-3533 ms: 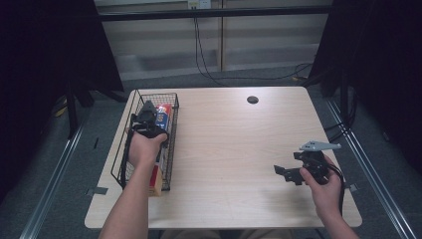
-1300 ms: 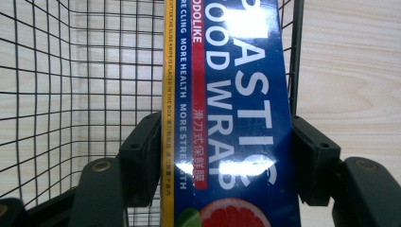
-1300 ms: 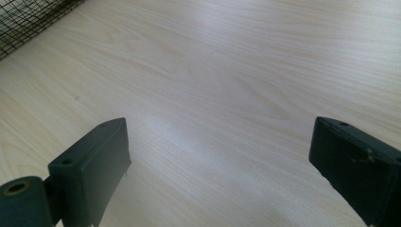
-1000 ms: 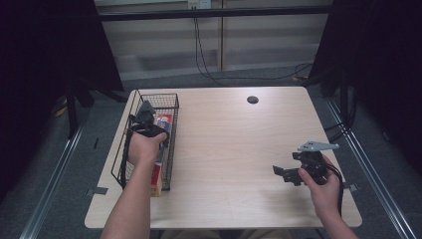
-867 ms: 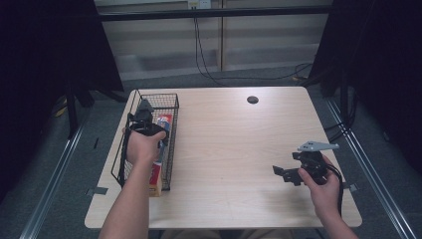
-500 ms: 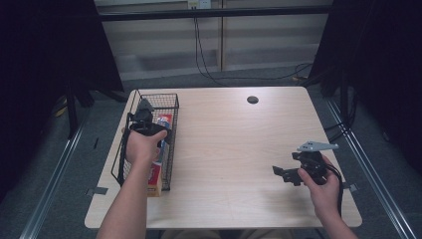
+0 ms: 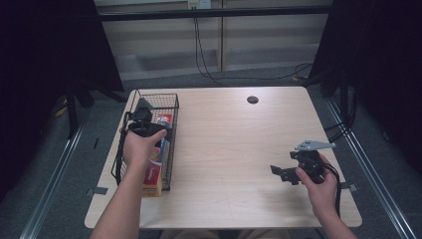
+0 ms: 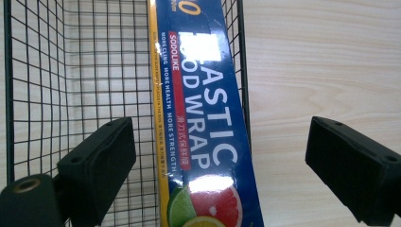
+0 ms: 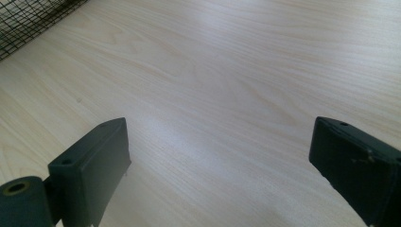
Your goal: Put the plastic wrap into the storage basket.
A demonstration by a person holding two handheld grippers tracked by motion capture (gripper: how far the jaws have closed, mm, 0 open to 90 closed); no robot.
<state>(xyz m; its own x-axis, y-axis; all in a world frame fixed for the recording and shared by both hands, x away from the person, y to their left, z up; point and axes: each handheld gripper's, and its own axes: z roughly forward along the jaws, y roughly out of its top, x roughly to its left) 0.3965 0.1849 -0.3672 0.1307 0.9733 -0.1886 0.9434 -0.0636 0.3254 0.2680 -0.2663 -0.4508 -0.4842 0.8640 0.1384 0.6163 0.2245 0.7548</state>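
Pale wood tabletop (image 7: 224, 149) fills the space between dark curtains, with grey floor on every side. Over its left edge, the left hand-held gripper (image 8: 222, 156) hangs above a black wire basket (image 7: 171, 107), jaws spread wide and gripping nothing. One jaw sits over the basket's mesh floor; the other is out past the basket's wall, over bare wood. Between them lies a blue plastic food wrap box (image 8: 203, 118), leaning along the basket's right wall. Well apart, near the right front corner, the right hand-held gripper (image 9: 220, 161) is also wide open, low over bare wood, the basket's corner (image 9: 28, 19) far off.
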